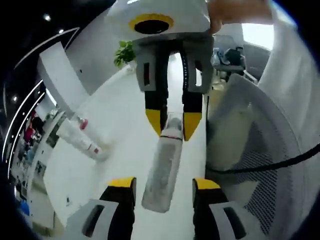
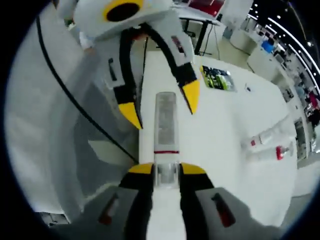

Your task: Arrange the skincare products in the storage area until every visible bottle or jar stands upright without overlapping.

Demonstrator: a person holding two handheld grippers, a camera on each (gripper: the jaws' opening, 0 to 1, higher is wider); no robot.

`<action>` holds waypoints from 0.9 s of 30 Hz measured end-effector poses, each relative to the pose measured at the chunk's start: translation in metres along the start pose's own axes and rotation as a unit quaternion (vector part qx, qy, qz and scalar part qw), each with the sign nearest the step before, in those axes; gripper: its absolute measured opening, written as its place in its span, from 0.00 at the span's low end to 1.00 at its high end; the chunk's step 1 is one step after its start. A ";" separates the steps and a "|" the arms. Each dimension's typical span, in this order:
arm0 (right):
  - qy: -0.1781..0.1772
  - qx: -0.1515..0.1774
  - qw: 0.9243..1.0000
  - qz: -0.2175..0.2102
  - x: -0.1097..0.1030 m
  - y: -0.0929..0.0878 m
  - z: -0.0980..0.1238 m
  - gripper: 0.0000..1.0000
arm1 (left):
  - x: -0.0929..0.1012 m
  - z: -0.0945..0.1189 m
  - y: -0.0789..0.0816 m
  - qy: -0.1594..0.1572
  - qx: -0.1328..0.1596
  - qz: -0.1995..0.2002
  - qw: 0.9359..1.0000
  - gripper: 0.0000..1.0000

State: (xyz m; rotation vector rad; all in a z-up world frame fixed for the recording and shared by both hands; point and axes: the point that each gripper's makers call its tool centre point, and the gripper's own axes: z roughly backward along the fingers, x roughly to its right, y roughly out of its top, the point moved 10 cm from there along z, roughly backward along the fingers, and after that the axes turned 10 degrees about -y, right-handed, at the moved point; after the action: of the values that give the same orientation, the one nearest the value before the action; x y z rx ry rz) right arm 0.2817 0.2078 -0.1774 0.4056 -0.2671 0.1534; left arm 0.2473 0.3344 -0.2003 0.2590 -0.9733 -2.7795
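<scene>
Right gripper view: the right gripper point(image 2: 166, 169), jaws rising from the bottom, is clamped on the cap end of a frosted bottle point(image 2: 165, 127), which points away along the jaws above the white table point(image 2: 220, 125). The left gripper point(image 2: 162, 106) enters from the top, its yellow-tipped jaws spread wide on either side of the bottle's far end, apart from it. To the right, two small bottles point(image 2: 272, 143) lie on their sides on the table, just beside each other. Farther back lies a flat green-and-black packet point(image 2: 217, 78).

Left gripper view: the same frosted bottle point(image 1: 163, 167) extends between the spread jaws of the left gripper point(image 1: 164, 183), with clear gaps on both sides. The right gripper point(image 1: 173, 124) comes from the top, its yellow tips closed on the bottle's cap end. To the left, a white tube with red marking point(image 1: 80, 139) lies flat on the white table point(image 1: 125, 100). A white mesh chair point(image 1: 272, 165) stands at the right, crossed by a black cable point(image 1: 270, 167). A potted plant point(image 1: 126, 52) stands beyond the table.
</scene>
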 end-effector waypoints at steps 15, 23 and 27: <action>0.013 0.046 0.999 0.024 -0.001 0.010 0.007 0.22 | 0.006 0.005 -0.001 -0.029 0.031 0.036 0.998 0.23; 0.032 0.095 0.990 -0.101 0.011 -0.008 0.016 0.37 | 0.002 0.015 -0.008 -0.045 0.103 0.113 0.987 0.23; 0.055 0.180 0.948 -0.256 0.023 -0.021 0.026 0.38 | -0.004 0.028 -0.015 -0.054 0.180 0.182 0.965 0.23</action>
State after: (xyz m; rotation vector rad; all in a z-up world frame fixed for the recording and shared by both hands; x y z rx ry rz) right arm 0.3016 0.1804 -0.1550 0.8136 -0.0148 -0.2911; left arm 0.2438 0.3633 -0.1880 -0.0262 -1.3944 -2.2946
